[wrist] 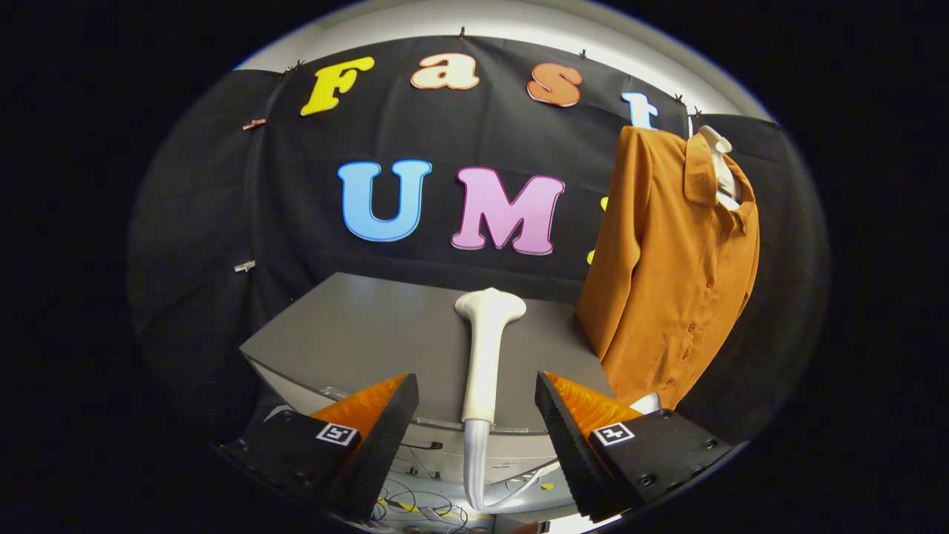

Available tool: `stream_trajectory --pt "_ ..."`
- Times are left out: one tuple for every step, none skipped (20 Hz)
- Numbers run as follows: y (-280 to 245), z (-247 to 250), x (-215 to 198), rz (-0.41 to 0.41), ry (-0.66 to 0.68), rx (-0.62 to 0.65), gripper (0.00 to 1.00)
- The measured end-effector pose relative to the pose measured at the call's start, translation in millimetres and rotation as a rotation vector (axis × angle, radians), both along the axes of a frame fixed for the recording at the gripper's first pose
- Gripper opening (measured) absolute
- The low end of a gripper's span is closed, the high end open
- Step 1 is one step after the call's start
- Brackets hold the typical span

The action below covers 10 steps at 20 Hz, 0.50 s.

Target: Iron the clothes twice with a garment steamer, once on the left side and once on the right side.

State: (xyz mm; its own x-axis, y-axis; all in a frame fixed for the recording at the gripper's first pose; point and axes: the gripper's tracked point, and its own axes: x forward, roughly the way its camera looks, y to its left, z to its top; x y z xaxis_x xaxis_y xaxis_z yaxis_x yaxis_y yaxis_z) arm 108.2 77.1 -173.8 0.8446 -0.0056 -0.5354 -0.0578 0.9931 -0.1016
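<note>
Two fingers of the gripper [477, 415] stand spread, empty, either side of the white plastic garment steamer head [485, 348], which lies on the grey tabletop [371, 334] handle-first, probably for an easy grasp. Beyond it, to the right, the rust-orange button-up shirt [671, 267] hangs upright, front exposed for steaming.

steamer [485, 348] on table [356, 334], shirt [667, 274] right (perhaps hanging)

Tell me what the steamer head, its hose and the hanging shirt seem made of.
Steamer head, between the open gripper's fingers: smooth matte plastic, probably. Hose: ribbed, likely flexible plastic. Shirt: thin woven fabric with a soft sheen, draping in folds.
</note>
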Motion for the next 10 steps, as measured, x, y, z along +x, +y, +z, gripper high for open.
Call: stream_trajectory --pt "1 -14 6 -0.012 0.035 0.005 0.99" --pt "2 -28 13 -0.021 0.071 0.014 0.99" --pt "2 -40 20 -0.034 0.098 0.019 0.99" --pt "1 -51 26 -0.044 0.121 0.014 0.99" --pt "2 -59 32 -0.050 0.137 0.005 0.99" --pt "2 -67 37 -0.051 0.148 -0.001 0.99" --pt "3 -73 39 -0.053 0.156 -0.007 0.99" --pt "4 -80 43 -0.050 0.162 -0.009 0.97" --pt "3 -85 45 -0.060 0.164 -0.021 0.95" --pt "4 -92 48 -0.060 0.171 -0.022 0.86"
